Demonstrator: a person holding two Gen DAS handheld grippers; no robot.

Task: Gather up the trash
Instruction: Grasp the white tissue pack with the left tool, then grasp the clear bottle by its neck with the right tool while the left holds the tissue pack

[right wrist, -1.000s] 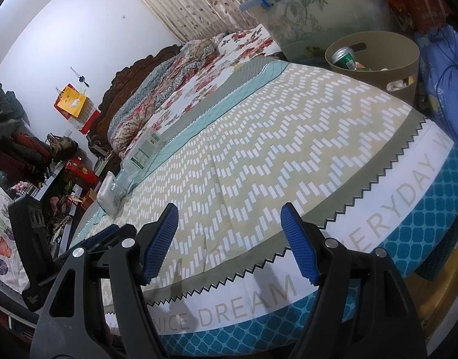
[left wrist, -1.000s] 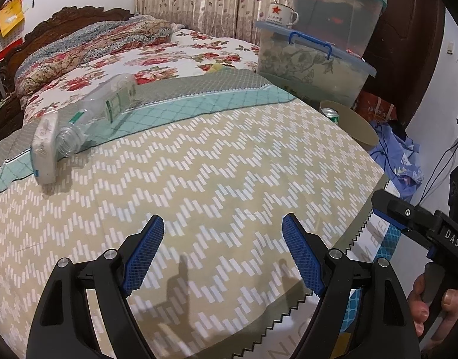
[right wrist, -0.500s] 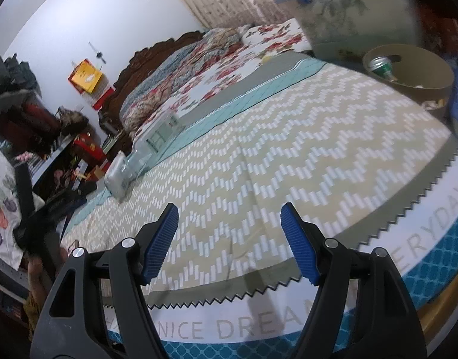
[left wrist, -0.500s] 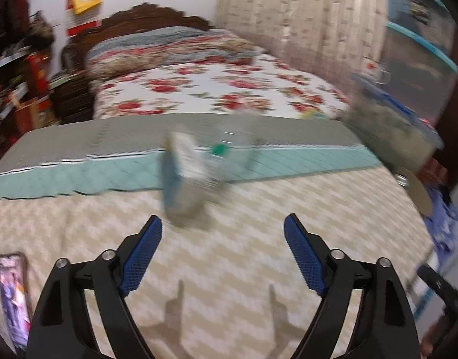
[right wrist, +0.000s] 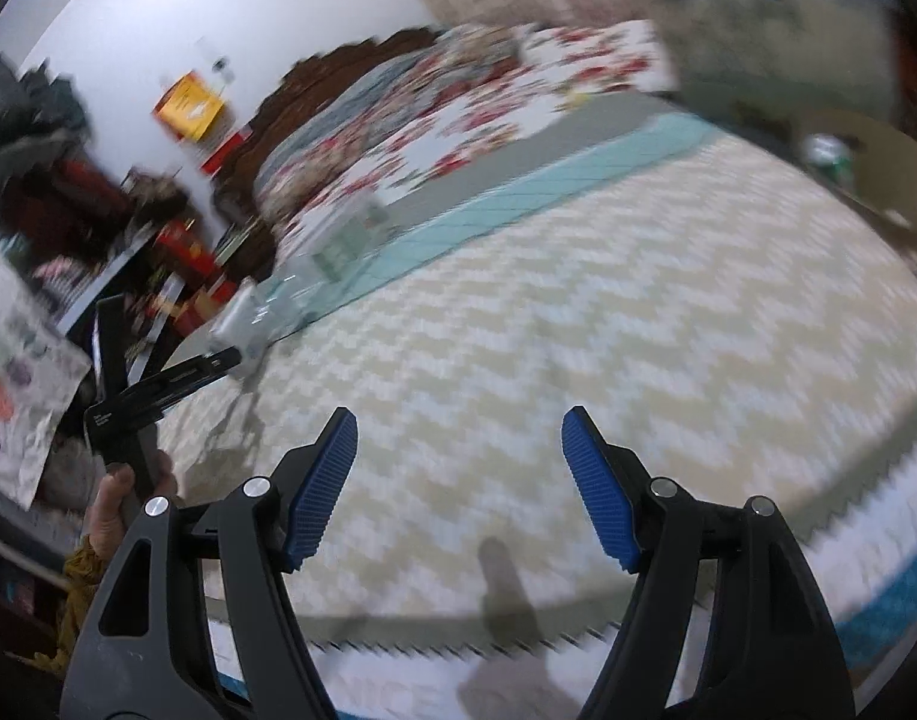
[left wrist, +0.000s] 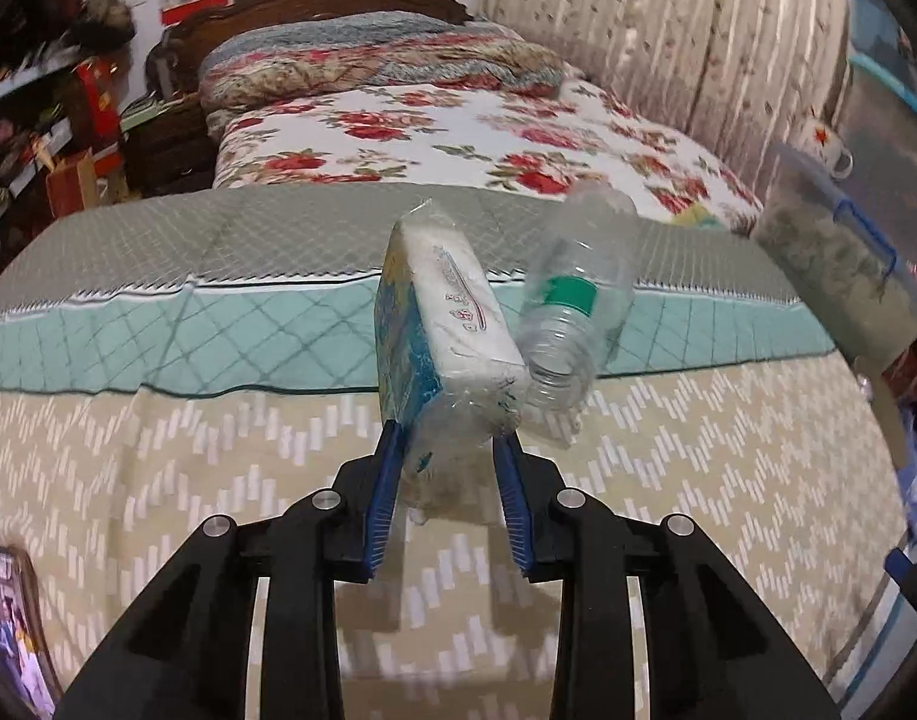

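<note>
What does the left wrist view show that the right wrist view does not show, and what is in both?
Only the left wrist view shows the left tool with its jaws, which have just been closing, pressing on the end of the wrapped tissue pack, and a mug on a storage box. Only the right wrist view shows the right tool open with nothing between its jaws, the tan bin and a hand. Both show the clear bottle beside the pack and the zigzag bedspread.
</note>
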